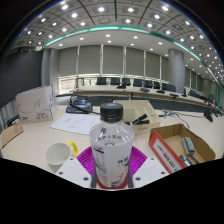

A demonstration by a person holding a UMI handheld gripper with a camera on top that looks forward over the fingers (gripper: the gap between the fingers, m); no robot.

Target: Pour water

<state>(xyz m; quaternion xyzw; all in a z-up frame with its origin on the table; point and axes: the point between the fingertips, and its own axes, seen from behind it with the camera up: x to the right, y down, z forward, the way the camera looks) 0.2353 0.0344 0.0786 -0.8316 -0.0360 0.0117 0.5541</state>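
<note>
Bottle [111, 140] held upright, ready to pour
Gripper [112, 168] apparently clamps it; paper cup [57, 155] waits just beside

Only the front of the gripper [112, 165] is seen: two fingers [67, 172], one at each side of a clear bottle [112, 140]. Seen from the bottle's label, one finger is found at about 8 o'clock and the other at about 4 o'clock. Each finger is made of a pale, whitish-grey material with a blocky, angular outline. A bright magenta pad [86, 160] is borne on the inner face of each finger, and the two pads are matched in colour. Both pads are laid against the bottle's sides. No cables, screws or markings can be made out, and no sleeve is shown.
</note>
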